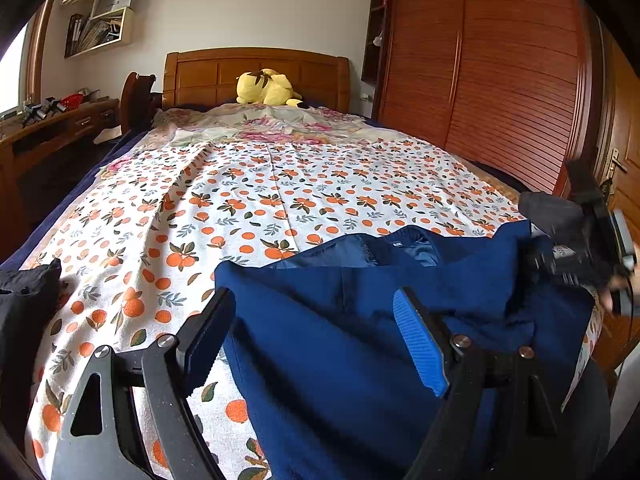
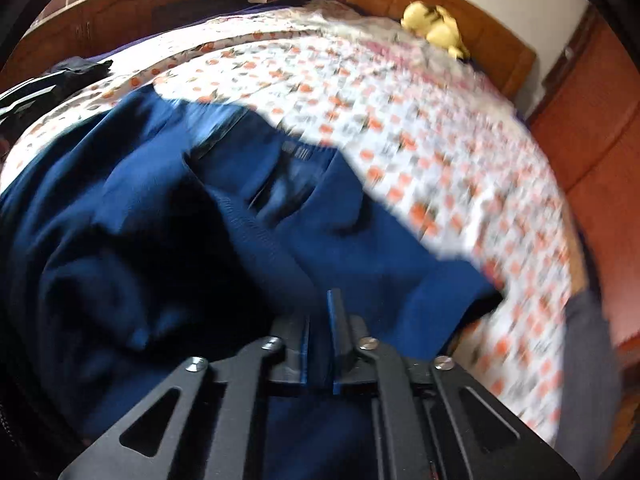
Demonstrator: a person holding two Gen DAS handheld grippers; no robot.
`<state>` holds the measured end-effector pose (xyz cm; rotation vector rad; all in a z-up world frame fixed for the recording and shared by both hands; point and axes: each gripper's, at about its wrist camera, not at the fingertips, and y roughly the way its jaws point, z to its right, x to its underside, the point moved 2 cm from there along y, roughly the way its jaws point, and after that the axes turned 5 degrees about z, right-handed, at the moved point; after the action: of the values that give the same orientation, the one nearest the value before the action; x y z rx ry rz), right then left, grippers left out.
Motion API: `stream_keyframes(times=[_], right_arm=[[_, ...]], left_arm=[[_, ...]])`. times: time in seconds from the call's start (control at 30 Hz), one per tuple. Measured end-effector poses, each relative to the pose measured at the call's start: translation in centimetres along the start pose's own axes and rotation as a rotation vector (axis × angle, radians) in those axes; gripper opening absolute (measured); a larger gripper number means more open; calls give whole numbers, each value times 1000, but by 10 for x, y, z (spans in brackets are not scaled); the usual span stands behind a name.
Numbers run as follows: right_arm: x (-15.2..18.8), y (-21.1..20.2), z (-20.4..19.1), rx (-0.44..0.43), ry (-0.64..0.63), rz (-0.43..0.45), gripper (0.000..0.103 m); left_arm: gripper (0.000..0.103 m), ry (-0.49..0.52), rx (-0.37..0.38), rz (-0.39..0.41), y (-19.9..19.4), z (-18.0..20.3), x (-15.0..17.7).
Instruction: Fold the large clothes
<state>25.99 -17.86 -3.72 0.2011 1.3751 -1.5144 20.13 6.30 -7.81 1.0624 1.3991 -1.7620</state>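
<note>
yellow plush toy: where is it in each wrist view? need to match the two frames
Left wrist: yellow plush toy sits top centre, at the far end of the bed against the wooden headboard.
Right wrist: yellow plush toy sits upper right, tilted with the blurred frame, in front of the same headboard.
Shared landmark: the blue garment on the orange-print bedspread, at the near end in both.

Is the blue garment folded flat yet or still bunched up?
Bunched. The blue garment lies rumpled on the bedspread, collar exposed, fabric heaped in loose folds.
</note>
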Motion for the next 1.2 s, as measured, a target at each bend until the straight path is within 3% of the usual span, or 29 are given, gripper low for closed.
stream_keyframes(times=[0.27,0.5,0.57,0.7,0.9,1.1,1.2], right_arm=[[-90,34,-5,52,-120,56,5],[-106,83,0,105,-82,30,9],[-109,87,0,139,-79,33,12],[-116,76,5,119,0,62,19],[-108,63,-10,-55,68,84,38],[-98,76,-54,-262,87,41,40],[-95,86,-75,-322,62,5,40]], left_arm=[[82,-8,-11,-3,0,-8,1],[82,-10,-8,1,-2,-13,1],[82,-12,-6,2,-1,-14,1],[82,-10,-7,3,-1,-14,0],[82,-1,-18,0,-2,-16,1],[82,-7,-35,-5,-2,-22,2],[82,-14,-41,-9,-2,-26,3]])
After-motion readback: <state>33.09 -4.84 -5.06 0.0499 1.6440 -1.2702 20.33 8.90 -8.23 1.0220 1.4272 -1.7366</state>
